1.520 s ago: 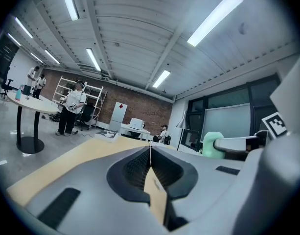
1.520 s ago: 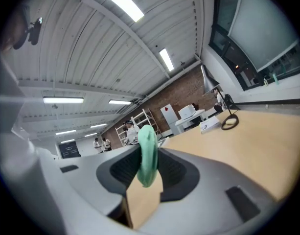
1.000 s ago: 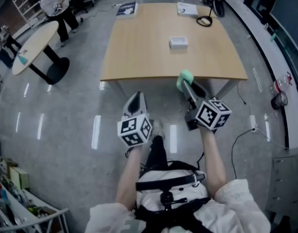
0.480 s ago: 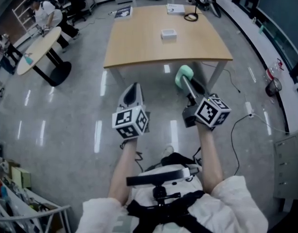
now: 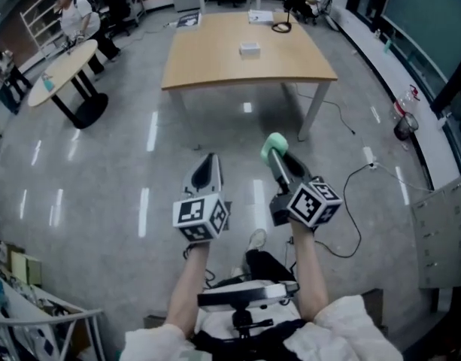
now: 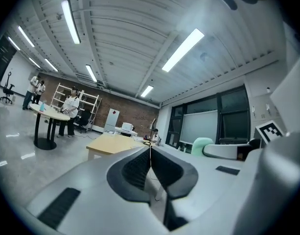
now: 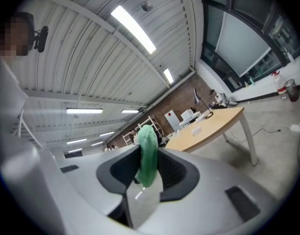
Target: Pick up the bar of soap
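The pale green bar of soap sits just right of the head view's centre, clamped in the right gripper over the floor and well apart from the worktop in the upper middle. The bar looks light and stiff, and probably slick, so its broad flat faces seem the safest hold. The right gripper view shows the pads pressing there, jaws part-way apart around it. The left gripper has its jaws together and holds nothing.

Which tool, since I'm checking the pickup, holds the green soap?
The right tool: its jaws clamp the green soap, while the left tool is shut and empty.
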`<state>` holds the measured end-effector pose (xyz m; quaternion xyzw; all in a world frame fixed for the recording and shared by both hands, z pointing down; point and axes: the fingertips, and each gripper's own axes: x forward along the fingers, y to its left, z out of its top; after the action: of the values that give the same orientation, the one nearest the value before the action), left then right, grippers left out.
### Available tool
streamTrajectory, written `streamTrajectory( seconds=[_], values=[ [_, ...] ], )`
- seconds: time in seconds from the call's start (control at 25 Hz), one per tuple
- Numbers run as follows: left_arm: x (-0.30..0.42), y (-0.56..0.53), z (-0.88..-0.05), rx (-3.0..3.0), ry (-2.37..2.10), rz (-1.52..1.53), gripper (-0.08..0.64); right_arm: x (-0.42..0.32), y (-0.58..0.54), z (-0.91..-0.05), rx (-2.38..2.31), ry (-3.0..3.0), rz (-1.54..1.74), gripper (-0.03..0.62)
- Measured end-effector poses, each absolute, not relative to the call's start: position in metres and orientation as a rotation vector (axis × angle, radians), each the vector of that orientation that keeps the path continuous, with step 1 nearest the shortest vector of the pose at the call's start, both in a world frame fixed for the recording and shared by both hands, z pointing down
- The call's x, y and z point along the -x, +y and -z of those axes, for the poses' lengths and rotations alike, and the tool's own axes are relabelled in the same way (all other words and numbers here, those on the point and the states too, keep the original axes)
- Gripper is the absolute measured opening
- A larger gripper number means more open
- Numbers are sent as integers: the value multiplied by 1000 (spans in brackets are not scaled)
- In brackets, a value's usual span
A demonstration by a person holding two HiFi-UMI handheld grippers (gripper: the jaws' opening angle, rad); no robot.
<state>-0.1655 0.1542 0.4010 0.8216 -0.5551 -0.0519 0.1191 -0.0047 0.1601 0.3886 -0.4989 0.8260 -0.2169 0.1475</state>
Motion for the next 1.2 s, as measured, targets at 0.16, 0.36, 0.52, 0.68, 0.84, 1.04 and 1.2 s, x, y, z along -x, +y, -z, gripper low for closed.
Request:
streamTrajectory(
  seconds=[0.16, 0.36, 0.52, 0.68, 0.84, 1.04, 1.2],
  values=[
    [146, 196, -395, -2421, -1556, 215, 15, -12, 208, -374, 1491, 2397, 530, 117],
    [118, 230, -380, -2486, -1544, 257, 15, -51, 252, -362, 1529, 2372, 472, 118],
    [97, 250, -379, -2473, -1539, 279, 15, -69, 280, -360, 1533, 2376, 464, 118],
    [77, 272, -382, -2448, -1580, 272, 15, -85, 308, -355, 1509, 2408, 454, 117],
    [72, 302, -382, -2430, -1638, 229, 15, -100, 333, -356, 1465, 2405, 476, 117],
    [82, 330, -388, -2397, -1678, 194, 15, -100, 363, -356, 1434, 2383, 527, 117],
    [84, 333, -374, -2447, -1658, 199, 15, -90, 371, -349, 1441, 2390, 487, 117]
  ],
)
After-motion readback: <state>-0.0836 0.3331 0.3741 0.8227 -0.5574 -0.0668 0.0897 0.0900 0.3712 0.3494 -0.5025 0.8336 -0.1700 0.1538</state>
